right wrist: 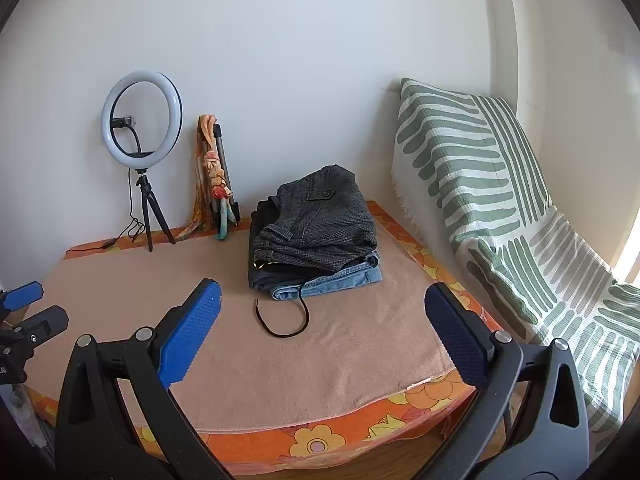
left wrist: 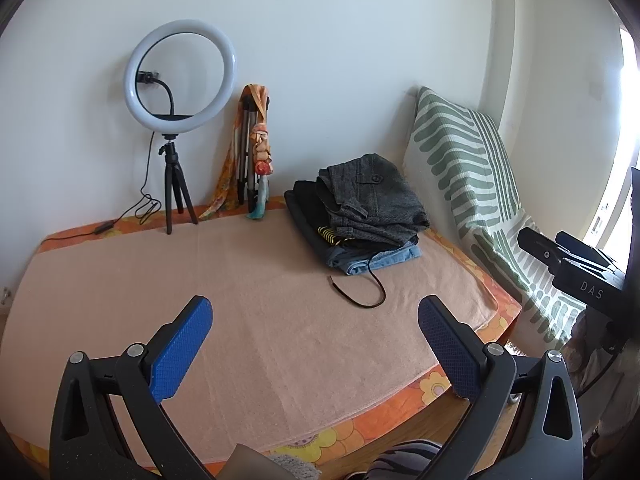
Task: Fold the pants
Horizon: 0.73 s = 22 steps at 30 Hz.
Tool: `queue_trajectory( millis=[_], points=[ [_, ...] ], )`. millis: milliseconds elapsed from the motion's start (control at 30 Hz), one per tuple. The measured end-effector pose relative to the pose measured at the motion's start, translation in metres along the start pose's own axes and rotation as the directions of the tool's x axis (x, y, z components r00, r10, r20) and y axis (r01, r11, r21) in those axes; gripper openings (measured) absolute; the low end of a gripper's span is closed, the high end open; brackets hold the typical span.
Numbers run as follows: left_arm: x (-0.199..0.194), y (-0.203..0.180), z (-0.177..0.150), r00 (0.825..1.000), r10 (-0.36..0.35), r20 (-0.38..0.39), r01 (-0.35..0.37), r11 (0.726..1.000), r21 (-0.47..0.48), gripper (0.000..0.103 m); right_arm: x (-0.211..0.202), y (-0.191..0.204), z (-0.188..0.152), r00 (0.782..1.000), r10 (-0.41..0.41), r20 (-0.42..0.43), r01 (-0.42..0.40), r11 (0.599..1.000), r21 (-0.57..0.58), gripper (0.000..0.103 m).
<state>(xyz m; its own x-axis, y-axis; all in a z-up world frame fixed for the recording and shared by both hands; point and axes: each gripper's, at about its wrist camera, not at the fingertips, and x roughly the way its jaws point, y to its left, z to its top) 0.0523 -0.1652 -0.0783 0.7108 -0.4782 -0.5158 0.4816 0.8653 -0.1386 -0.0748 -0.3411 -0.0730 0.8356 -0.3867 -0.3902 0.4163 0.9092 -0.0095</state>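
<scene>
Pants [right wrist: 316, 232] lie folded in a stack at the far right of the table [right wrist: 304, 364], well beyond both grippers and touched by neither. Nearest the cameras, the left gripper [left wrist: 316, 312] hangs above the near edge of the table with its blue pads [left wrist: 180, 356] spread wide and nothing between them. The right gripper [right wrist: 324, 300] hangs the same way over the near edge, jaws wide apart and holding nothing; in the left wrist view its black body shows at the right border with the white letters "DAS" [left wrist: 591, 290] on it.

A peach towel [right wrist: 132, 292] covers most of the table top, and an orange flowered cloth [right wrist: 320, 444] shows around its edges. Past the pads, a dark cord [right wrist: 286, 318] curls loose on the towel, running out from under the front of the stack. The stack has blue jeans [right wrist: 340, 280] at the bottom, a black pair [left wrist: 304, 208] in the middle and grey tweed pants [left wrist: 372, 196] with a buttoned pocket flap on top. A yellow-and-black trim [left wrist: 329, 235] peeks out at the side of the pile.

To the right of the table stands a piece of furniture draped in a green-and-white striped throw [right wrist: 480, 184]. Against the far wall, at the back left of the table, a ring light [left wrist: 180, 76] stands on a small black tripod [left wrist: 176, 196], its cable trailing left. Beside it a folded tripod [left wrist: 250, 152] leans on the wall with an orange scarf [left wrist: 260, 140] knotted around it.
</scene>
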Motion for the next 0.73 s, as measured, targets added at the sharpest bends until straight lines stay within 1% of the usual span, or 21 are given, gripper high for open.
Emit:
queue_trajectory(
  millis=[267,433,533,633,733],
  points=[
    [0.000,0.003,-0.002,1.000,0.010,-0.002,-0.010,1.000,0.000,0.102,0.003,0.005,0.000,1.000,0.006,-0.004,-0.006,1.000,0.000,0.103],
    [0.002,0.006,-0.002,1.000,0.031,0.001,-0.031,1.000,-0.006,0.102,0.006,0.010,-0.002,1.000,0.013,-0.008,-0.013,1.000,-0.006,0.103],
    [0.003,0.007,-0.004,1.000,0.026,0.005,-0.026,1.000,-0.004,0.102,0.008,0.011,-0.003,1.000,0.016,-0.011,-0.016,1.000,-0.012,0.103],
    [0.003,0.005,-0.006,0.999,0.032,0.017,-0.033,0.999,0.021,0.102,0.011,0.012,-0.004,1.000,0.020,-0.015,-0.020,1.000,-0.017,0.103],
    [0.006,0.008,-0.006,1.000,0.025,0.009,-0.025,1.000,0.019,0.102,0.014,0.015,-0.003,1.000,0.024,-0.017,-0.024,0.999,-0.023,0.103]
  ],
)
